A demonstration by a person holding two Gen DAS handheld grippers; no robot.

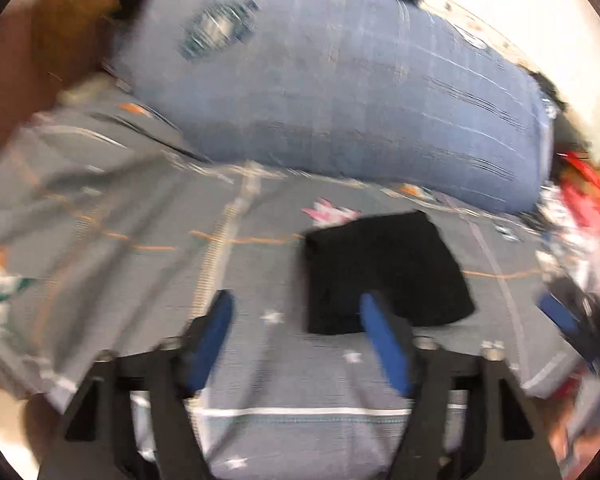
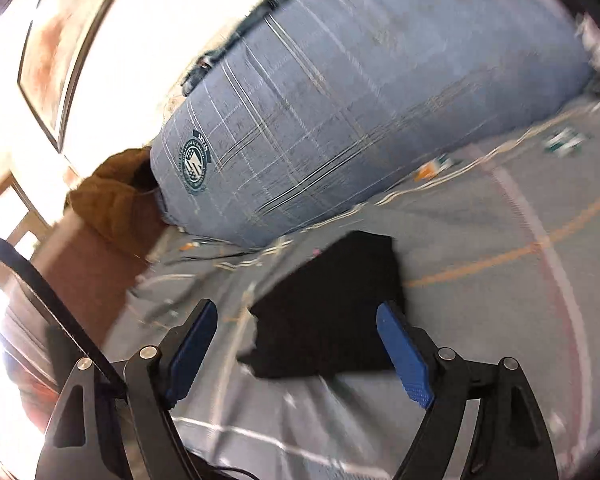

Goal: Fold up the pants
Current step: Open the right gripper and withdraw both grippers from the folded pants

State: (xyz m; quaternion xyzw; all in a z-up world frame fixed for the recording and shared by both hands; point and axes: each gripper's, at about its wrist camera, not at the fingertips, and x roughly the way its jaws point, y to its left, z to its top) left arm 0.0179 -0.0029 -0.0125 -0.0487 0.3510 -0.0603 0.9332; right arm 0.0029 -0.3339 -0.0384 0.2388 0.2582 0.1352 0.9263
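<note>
The black pants [image 1: 384, 272] lie on the bed [image 1: 140, 220] as a compact, squarish bundle, already folded small by the look of it, near the big blue plaid pillow [image 1: 340, 92] that lies along the far side. Both pairs of tongs stand apart with nothing between the blue pads. The left tongs [image 1: 296, 320] hang just on the near side of the bundle, which sits ahead and a little to their right, its near edge behind the right pad. The right tongs [image 2: 296, 332] face it almost squarely, the bundle lying straight ahead between the open fingers, so I judge the right hand better lined up. The bundle's long axis is hard to call through the blur.
</note>
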